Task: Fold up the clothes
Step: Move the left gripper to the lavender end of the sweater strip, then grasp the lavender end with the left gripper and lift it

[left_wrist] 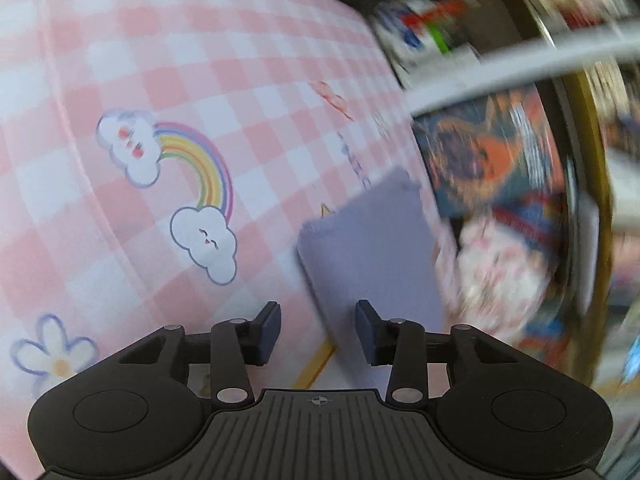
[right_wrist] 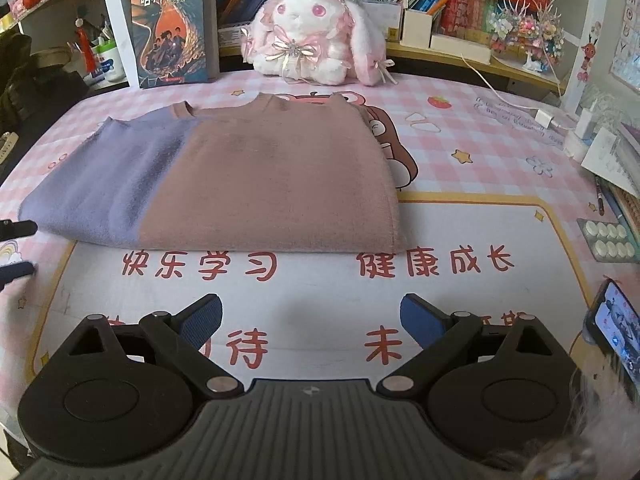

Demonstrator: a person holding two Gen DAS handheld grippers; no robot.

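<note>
Folded sweater [right_wrist: 216,176] on pink checked desk mat [right_wrist: 460,148]; both claws empty.

Right gripper [right_wrist: 310,320]: jaws wide apart, nothing between, sweater lying flat just ahead of it, plush rabbit [right_wrist: 316,40] beyond. Left gripper [left_wrist: 317,330]: jaws partly apart, gripping nothing, sweater's purple end just ahead and slightly right; view blurred.

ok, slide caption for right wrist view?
Open right tool hovers before a partly folded purple-and-pink sweater on the pink checked mat.
</note>
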